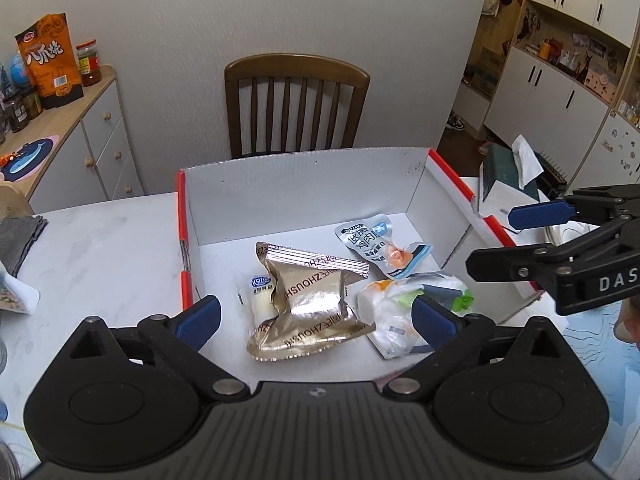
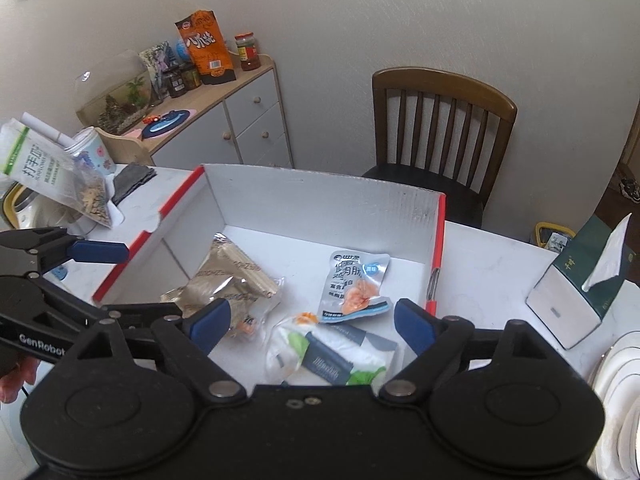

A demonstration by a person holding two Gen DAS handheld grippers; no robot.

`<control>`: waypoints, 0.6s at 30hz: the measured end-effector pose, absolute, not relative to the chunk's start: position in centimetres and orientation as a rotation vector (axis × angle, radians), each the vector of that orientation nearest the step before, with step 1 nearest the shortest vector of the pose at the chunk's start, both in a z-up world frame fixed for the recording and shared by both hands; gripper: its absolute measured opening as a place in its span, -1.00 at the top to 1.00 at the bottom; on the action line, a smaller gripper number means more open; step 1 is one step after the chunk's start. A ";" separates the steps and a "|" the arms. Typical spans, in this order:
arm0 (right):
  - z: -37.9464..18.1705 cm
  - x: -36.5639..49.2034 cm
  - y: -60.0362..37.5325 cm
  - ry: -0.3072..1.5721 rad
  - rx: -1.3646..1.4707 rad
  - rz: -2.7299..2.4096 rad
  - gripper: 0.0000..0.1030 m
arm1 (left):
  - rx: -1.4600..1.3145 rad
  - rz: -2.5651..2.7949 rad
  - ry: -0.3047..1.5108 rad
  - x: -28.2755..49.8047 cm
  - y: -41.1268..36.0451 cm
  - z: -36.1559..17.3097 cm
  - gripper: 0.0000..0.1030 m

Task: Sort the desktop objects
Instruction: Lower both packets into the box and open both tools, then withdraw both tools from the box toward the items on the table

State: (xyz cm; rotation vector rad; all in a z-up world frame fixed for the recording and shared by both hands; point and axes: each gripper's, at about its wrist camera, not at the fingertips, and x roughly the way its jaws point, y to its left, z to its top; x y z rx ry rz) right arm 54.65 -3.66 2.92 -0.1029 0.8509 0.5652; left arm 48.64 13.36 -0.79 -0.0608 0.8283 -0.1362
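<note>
Both grippers hovering over white box (image 1: pixel 304 184), jaws spread, gripping nothing: left gripper (image 1: pixel 316 316) above gold packet (image 1: pixel 308 312), right gripper (image 2: pixel 312 326) above white-green packet (image 2: pixel 328 356).

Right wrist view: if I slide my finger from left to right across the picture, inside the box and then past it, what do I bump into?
Gold snack bag → white-and-green packet → blue-and-silver chicken pouch → the box's red edge → tissue box.

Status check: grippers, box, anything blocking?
Left gripper, right gripper open, empty, above box. Gold packet, three more snack packs inside. Nothing blocking.
</note>
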 end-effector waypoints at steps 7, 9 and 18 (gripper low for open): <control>4.8 52.1 -4.2 0.836 -0.092 0.566 -0.74 | -0.081 -0.138 0.811 46.3 13.6 0.7 -0.98; 5.4 51.2 -4.3 0.830 -0.094 0.568 -0.74 | -0.086 -0.142 0.806 45.6 13.7 1.2 -0.98; 7.5 47.4 -4.8 0.818 -0.094 0.572 -0.74 | -0.076 -0.179 0.780 42.0 13.4 3.4 -0.98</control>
